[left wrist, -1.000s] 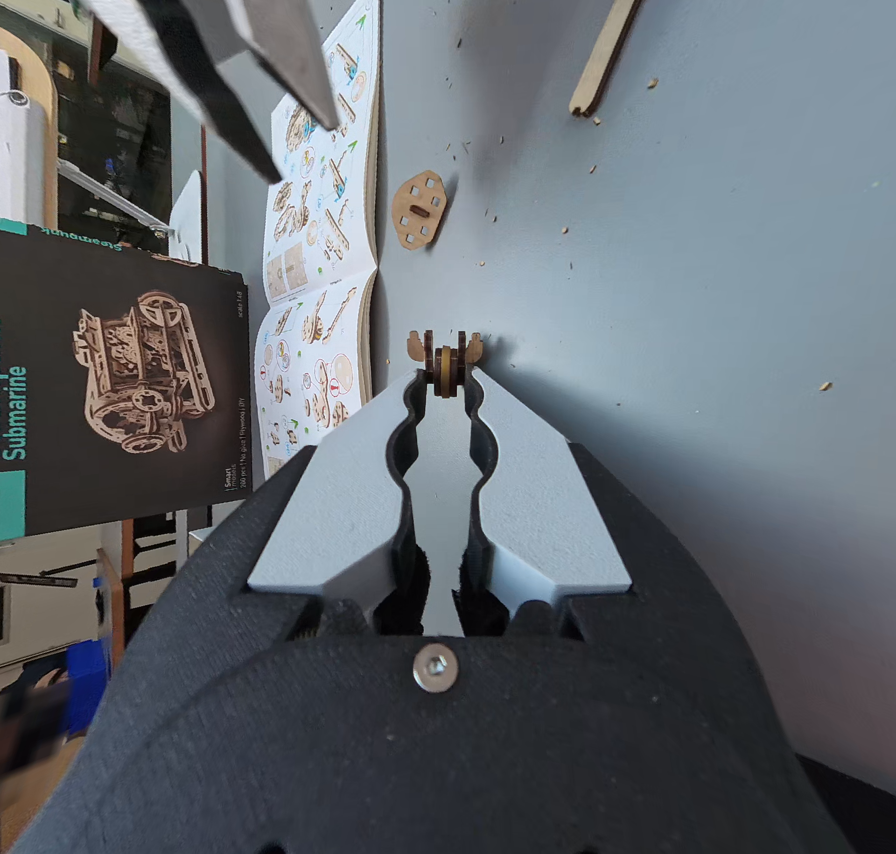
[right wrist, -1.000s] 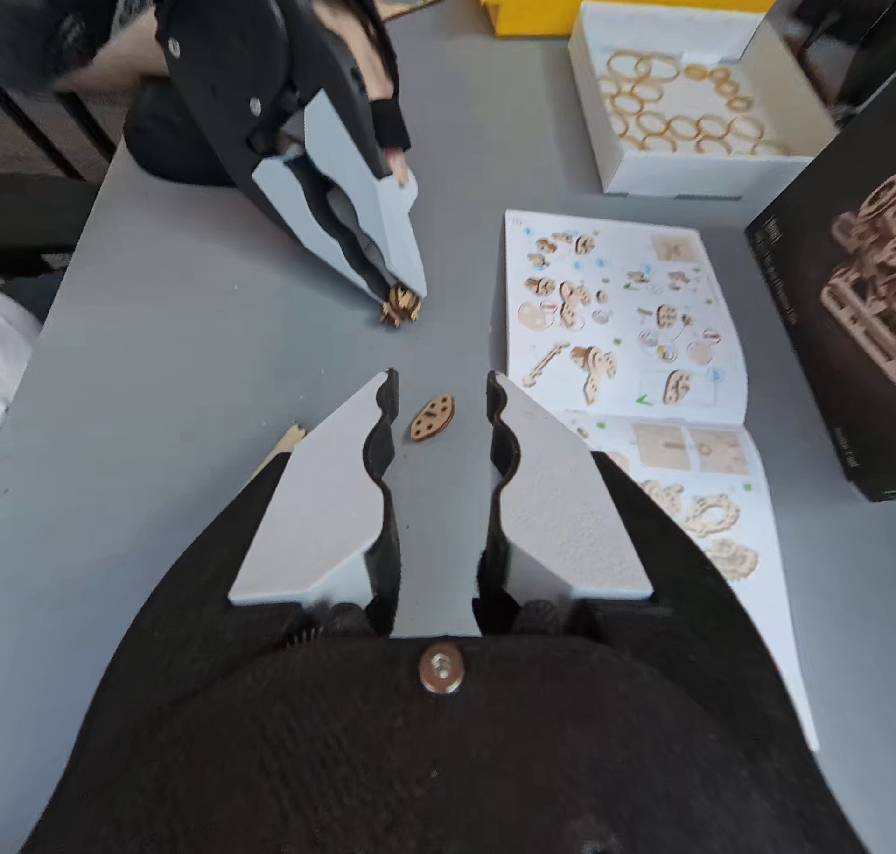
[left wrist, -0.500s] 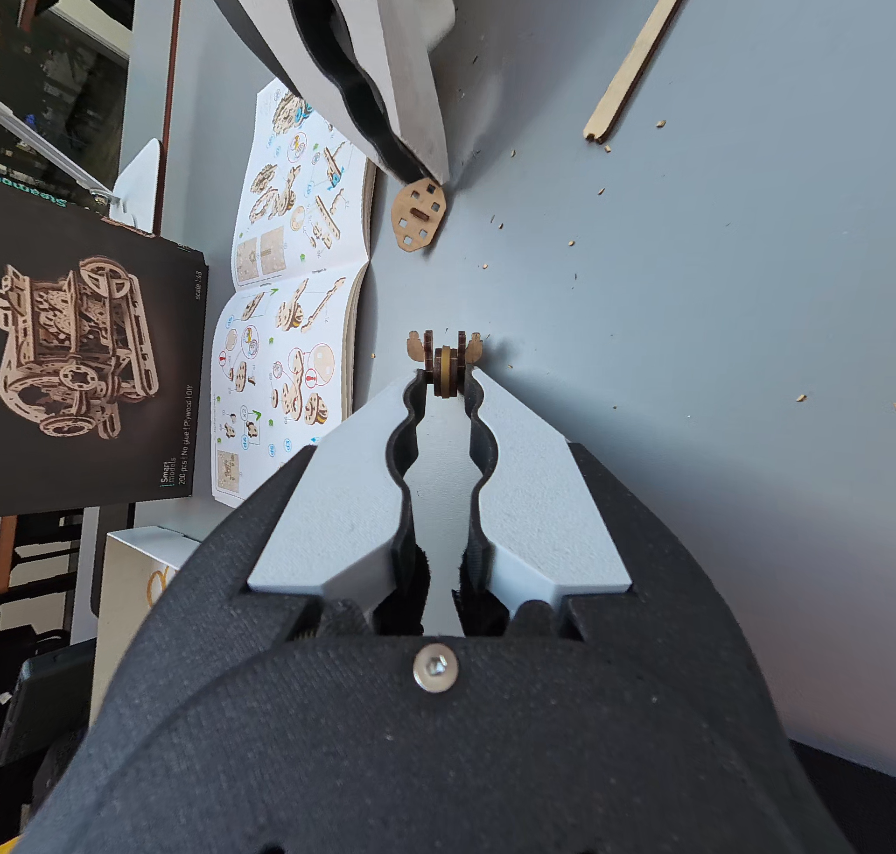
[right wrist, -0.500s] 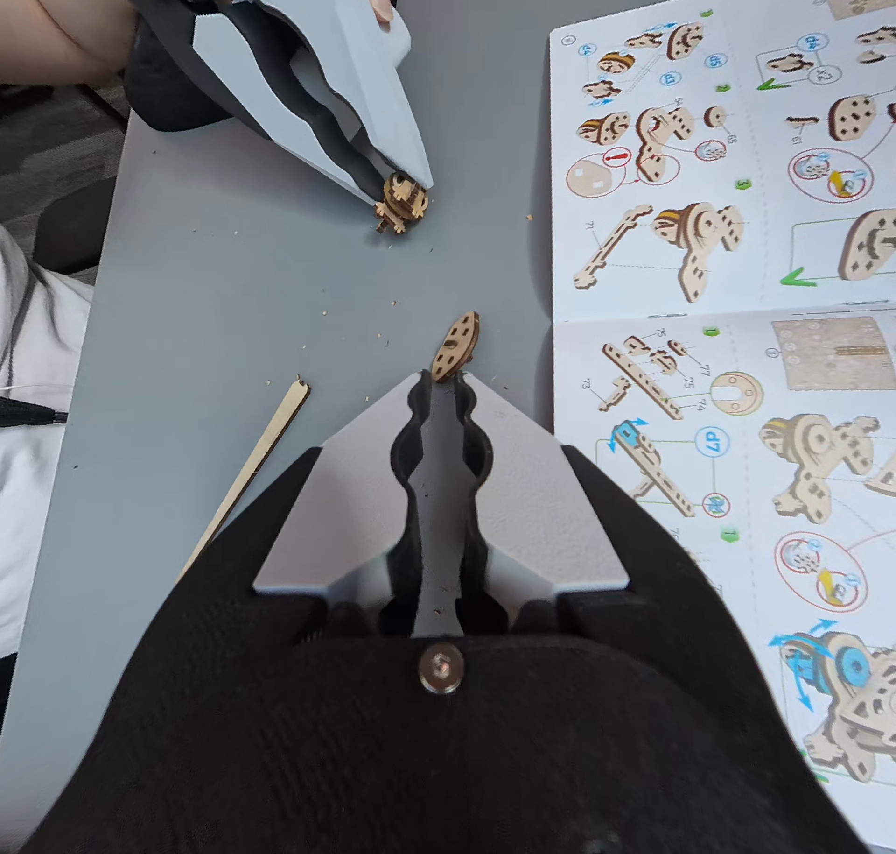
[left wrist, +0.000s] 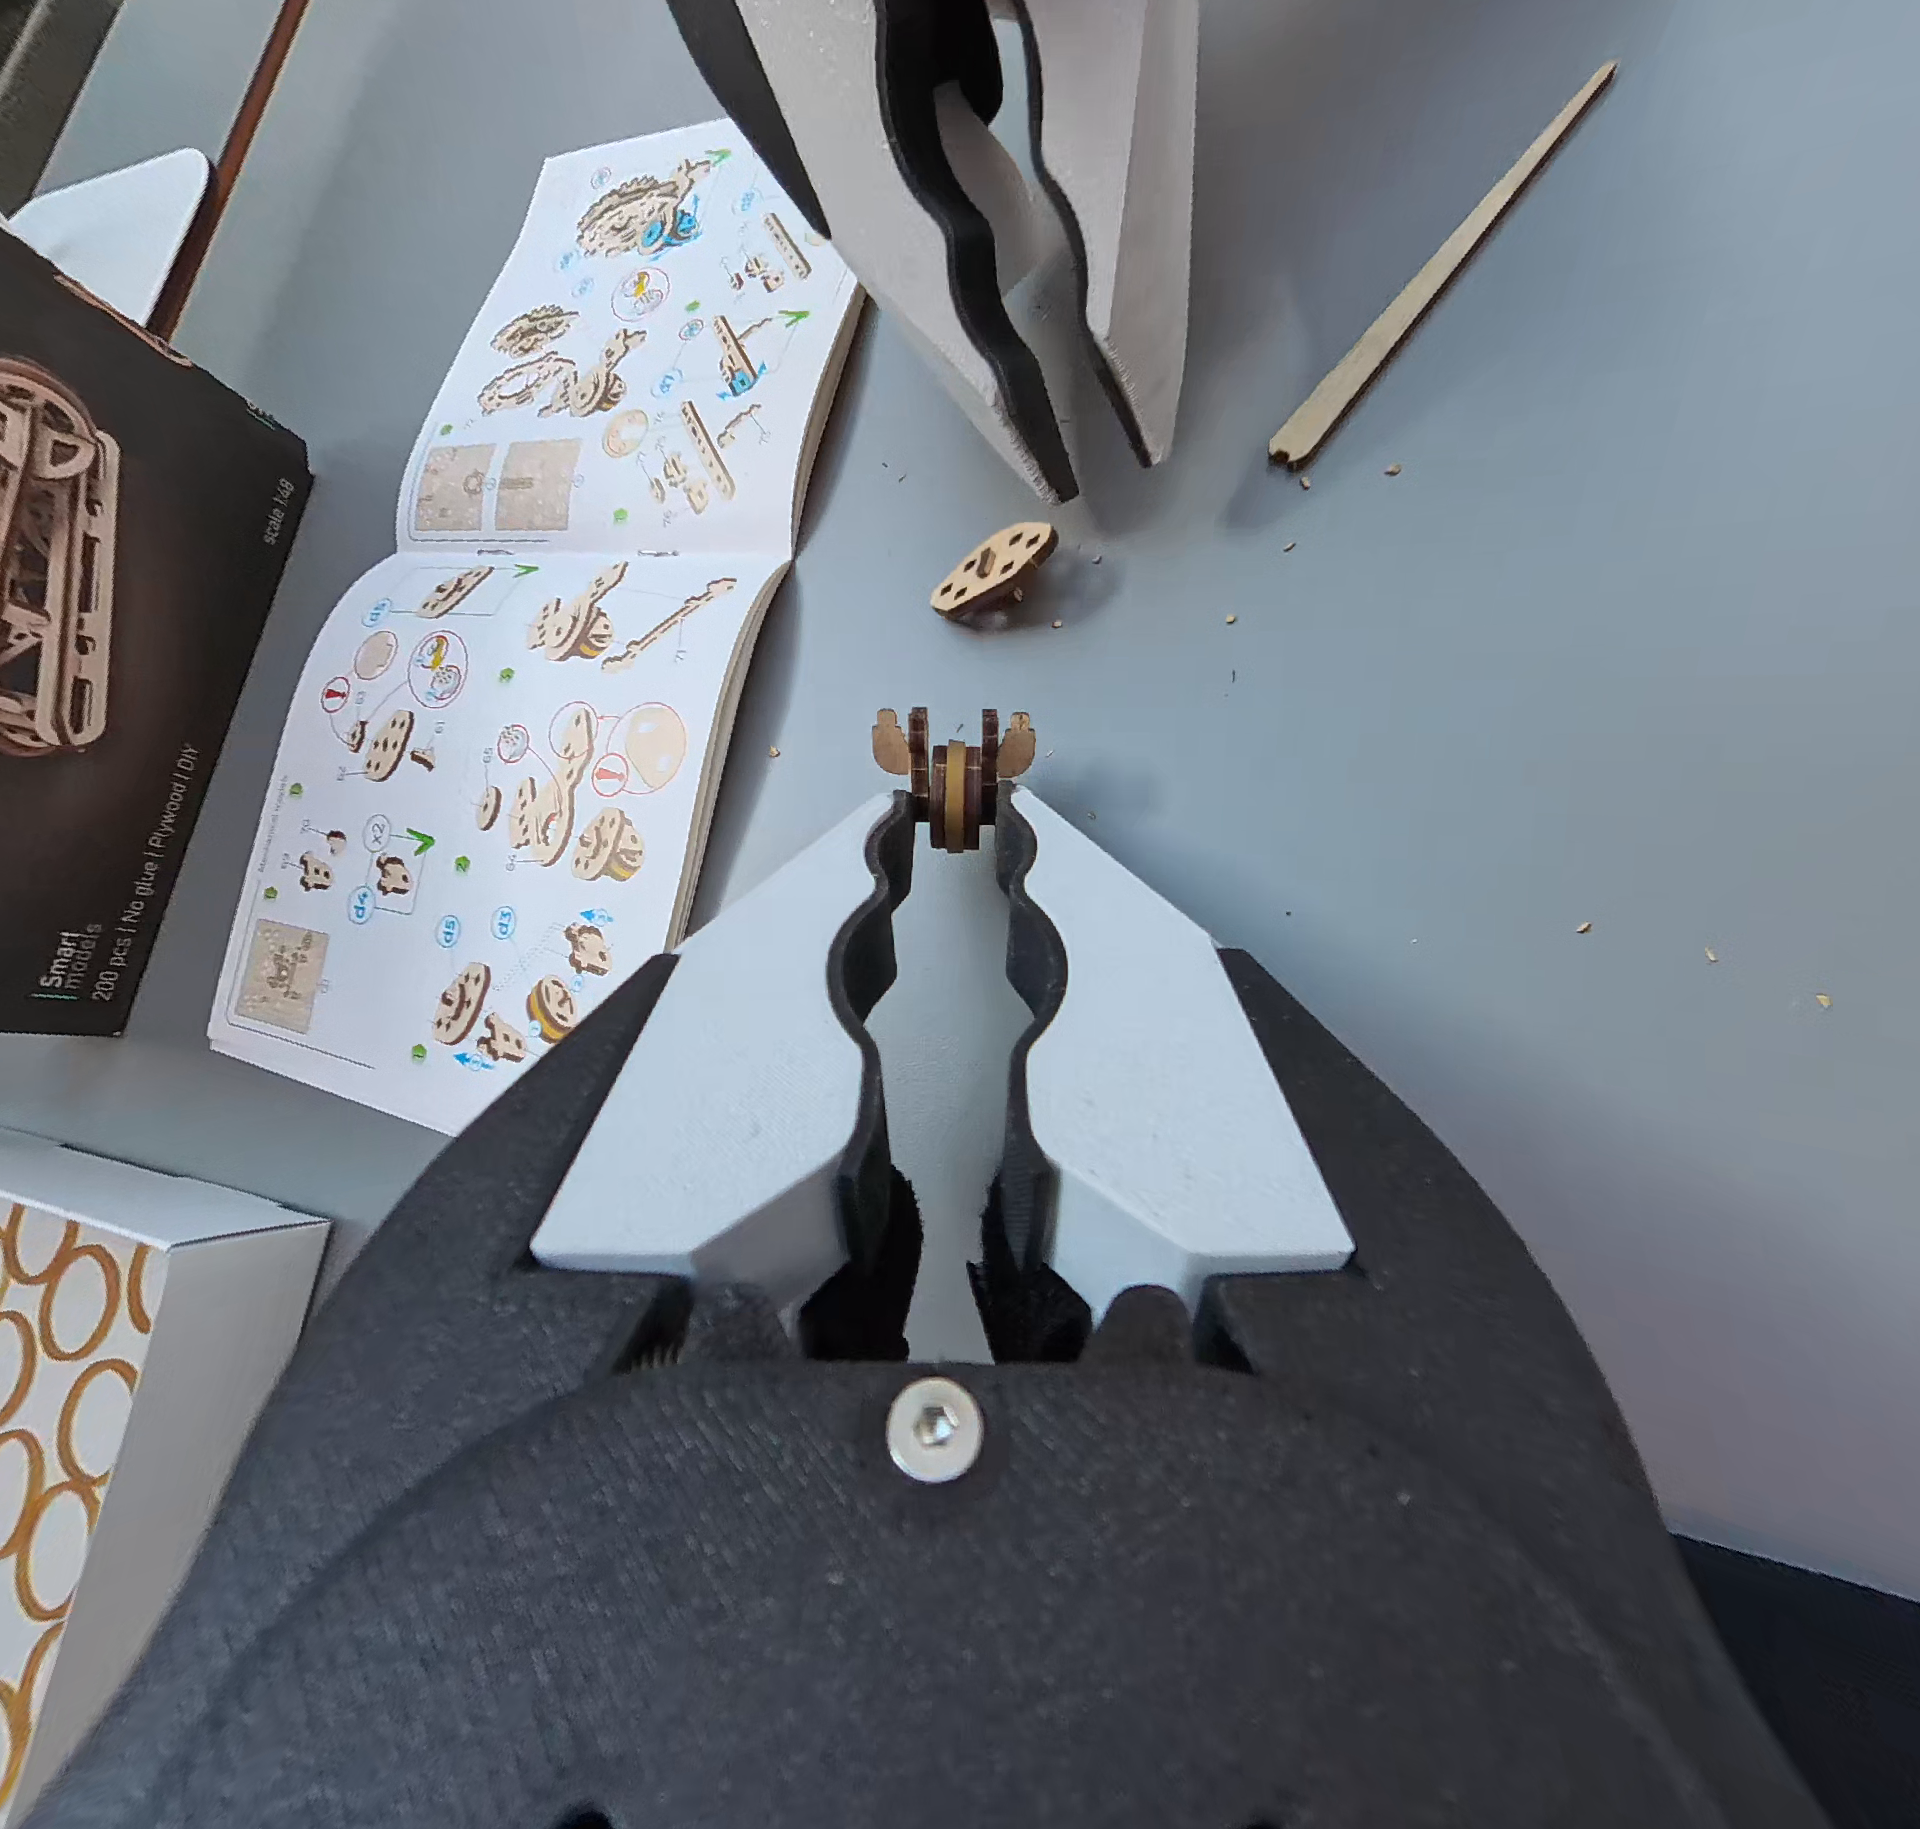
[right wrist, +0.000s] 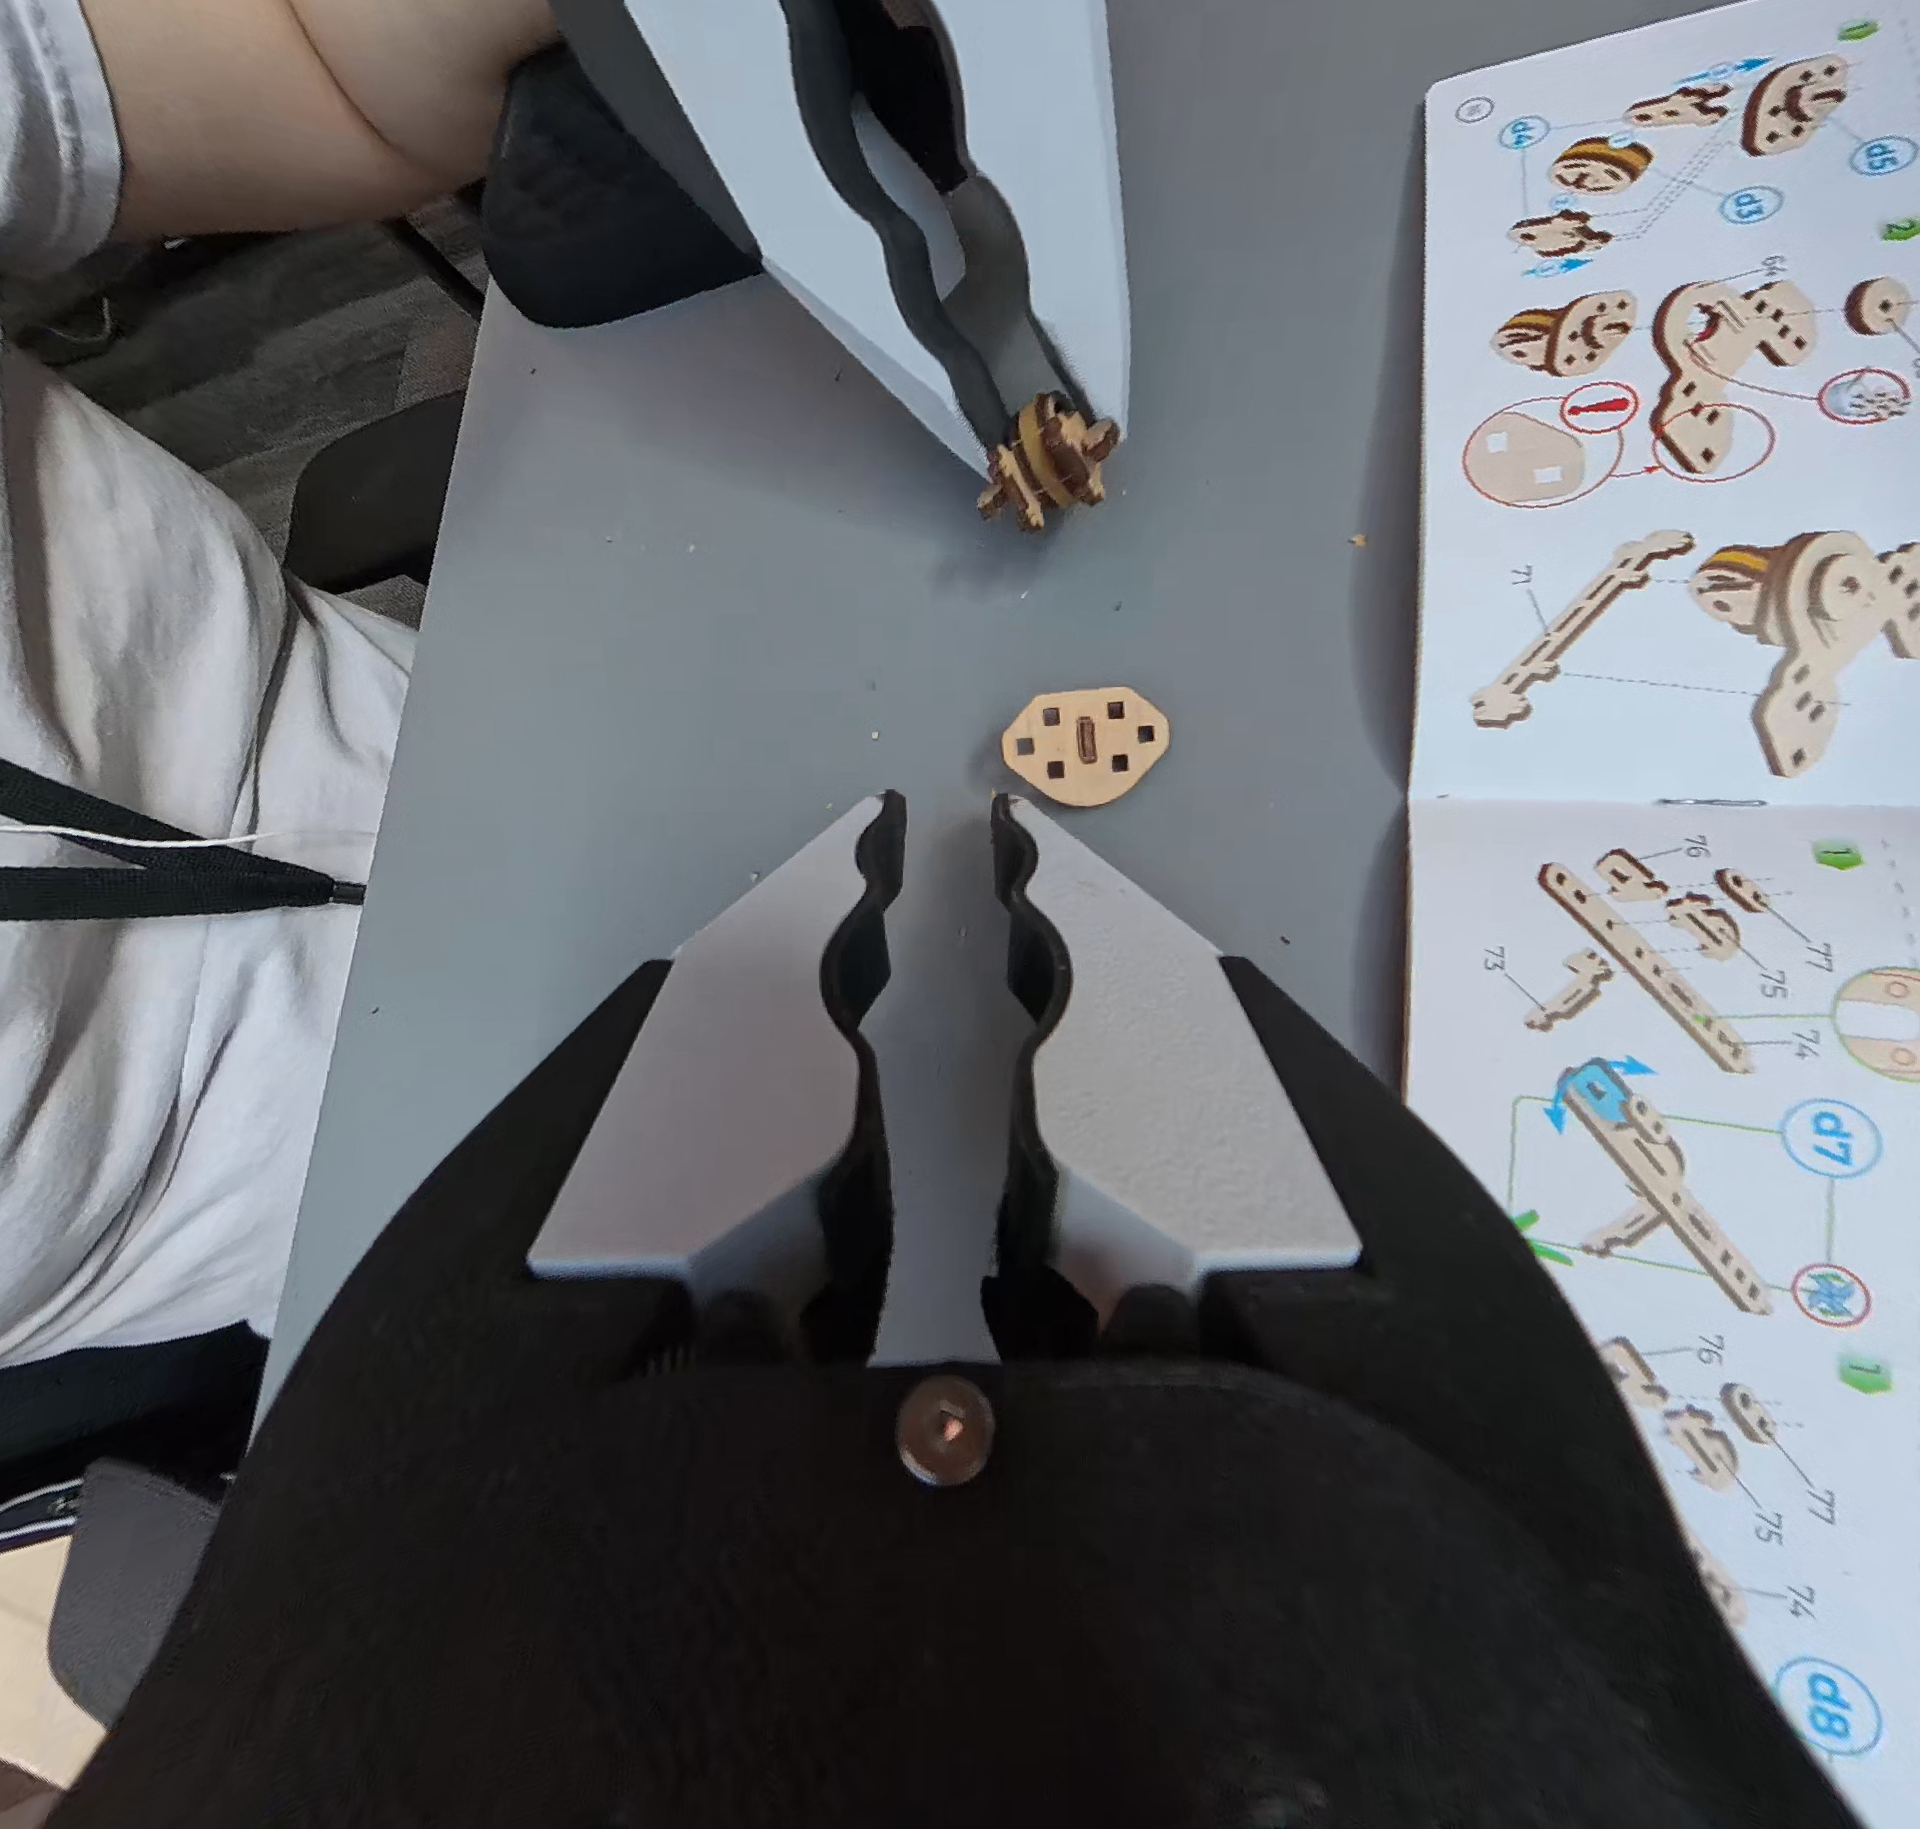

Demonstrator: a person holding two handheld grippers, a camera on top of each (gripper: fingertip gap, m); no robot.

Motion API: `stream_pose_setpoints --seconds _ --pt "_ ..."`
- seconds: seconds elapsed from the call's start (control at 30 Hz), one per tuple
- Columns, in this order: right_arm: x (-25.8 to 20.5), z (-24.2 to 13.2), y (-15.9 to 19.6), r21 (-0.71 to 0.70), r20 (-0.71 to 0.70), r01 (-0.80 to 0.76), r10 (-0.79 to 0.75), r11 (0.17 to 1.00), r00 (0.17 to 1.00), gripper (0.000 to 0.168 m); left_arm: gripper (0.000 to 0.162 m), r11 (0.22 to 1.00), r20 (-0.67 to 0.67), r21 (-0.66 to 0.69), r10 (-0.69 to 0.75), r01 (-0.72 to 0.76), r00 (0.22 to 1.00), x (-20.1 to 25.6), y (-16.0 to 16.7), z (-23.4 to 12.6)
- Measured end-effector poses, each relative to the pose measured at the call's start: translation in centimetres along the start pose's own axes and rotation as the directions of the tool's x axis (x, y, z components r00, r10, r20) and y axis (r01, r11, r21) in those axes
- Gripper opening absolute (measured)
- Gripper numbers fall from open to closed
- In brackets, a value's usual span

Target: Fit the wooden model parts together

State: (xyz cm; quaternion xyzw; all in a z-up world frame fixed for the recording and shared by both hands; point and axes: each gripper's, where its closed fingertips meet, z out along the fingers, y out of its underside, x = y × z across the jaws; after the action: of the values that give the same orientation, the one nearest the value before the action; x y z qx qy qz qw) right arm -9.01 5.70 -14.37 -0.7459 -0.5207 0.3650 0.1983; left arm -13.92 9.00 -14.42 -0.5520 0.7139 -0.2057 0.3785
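My left gripper [left wrist: 954, 805] is shut on a small wooden assembly [left wrist: 953, 771] of stacked discs with lobed ends, held just above the grey table [left wrist: 1507, 844]. In the right wrist view the left gripper [right wrist: 1049, 439] reaches in from the top with the assembly [right wrist: 1049, 468] at its tips. A flat wooden plate [right wrist: 1086, 745] with several square holes and a centre slot lies on the table, just beyond my right gripper [right wrist: 943, 803] and slightly to its right. That gripper is open by a narrow gap and empty. In the left wrist view the right gripper [left wrist: 1107, 475] hangs over the plate [left wrist: 992, 569].
An open instruction booklet [left wrist: 561, 636] lies left of the parts, also at the right in the right wrist view [right wrist: 1683, 636]. A black kit box [left wrist: 114, 657] and a white box [left wrist: 114, 1384] stand farther left. A thin wooden stick [left wrist: 1444, 262] lies far right. A person's arm [right wrist: 343, 86] is beyond the table edge. The grippers' ends are close to 7 centimetres from one another.
The right gripper pinched the plate on its edge half a second ago; its jaws have since parted and drawn back, and the plate now lies flat. The left gripper still holds the assembly.
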Motion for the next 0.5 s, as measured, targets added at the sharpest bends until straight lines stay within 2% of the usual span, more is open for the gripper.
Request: stream_pose_setpoints --seconds 0.17,0.33,0.5 --pt "2.6 -1.2 0.4 0.018 -0.156 0.128 -0.124 0.992 0.98 0.014 0.013 1.0 -0.015 -0.009 -0.024 0.023 1.0 0.1 0.1 -0.1" --pt "1.8 0.1 0.4 0.01 -0.11 0.14 -0.138 0.99 0.984 0.025 0.013 0.999 -0.027 -0.05 -0.016 0.014 1.0 0.5 0.4 0.2" --pt "1.8 0.3 0.0 0.051 -0.066 0.089 -0.085 0.995 0.994 0.027 0.013 0.998 -0.027 -0.059 -0.009 0.007 1.0 0.6 0.4 0.2"
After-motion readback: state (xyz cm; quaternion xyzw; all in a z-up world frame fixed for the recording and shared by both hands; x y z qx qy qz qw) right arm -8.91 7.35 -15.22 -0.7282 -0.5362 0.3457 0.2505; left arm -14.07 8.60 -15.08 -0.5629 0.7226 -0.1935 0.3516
